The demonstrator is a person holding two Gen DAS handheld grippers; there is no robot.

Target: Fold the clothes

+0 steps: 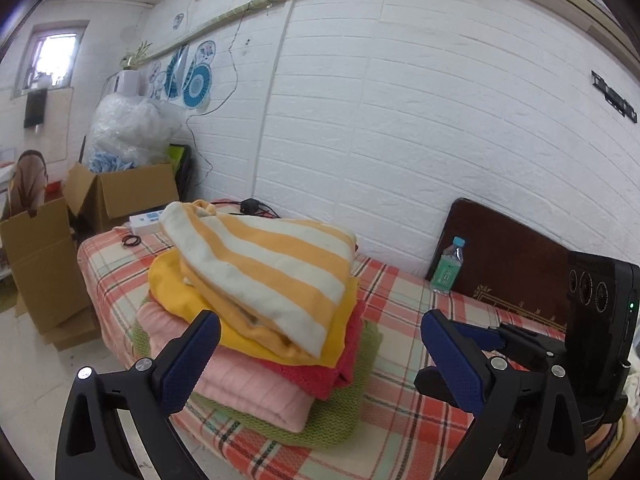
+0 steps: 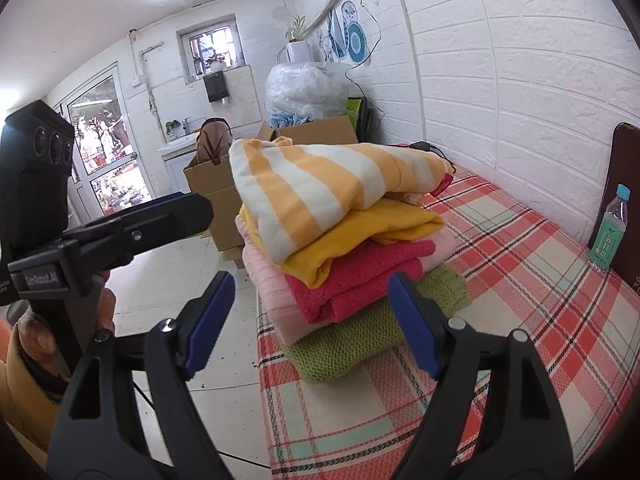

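Left wrist view: left tongs (image 1: 320, 354) spread wide, empty, hanging just short of the stack (image 1: 256, 304) of folded clothes on the plaid bed (image 1: 404, 304); striped top (image 1: 264, 268) uppermost, then yellow, red, pink, green knit at bottom. Right wrist view: right tongs (image 2: 312, 320) likewise wide apart, nothing between them, near the stack's red and green layers. Bottle (image 2: 610, 228) stands against the headboard (image 2: 624, 152), well apart from the stack.
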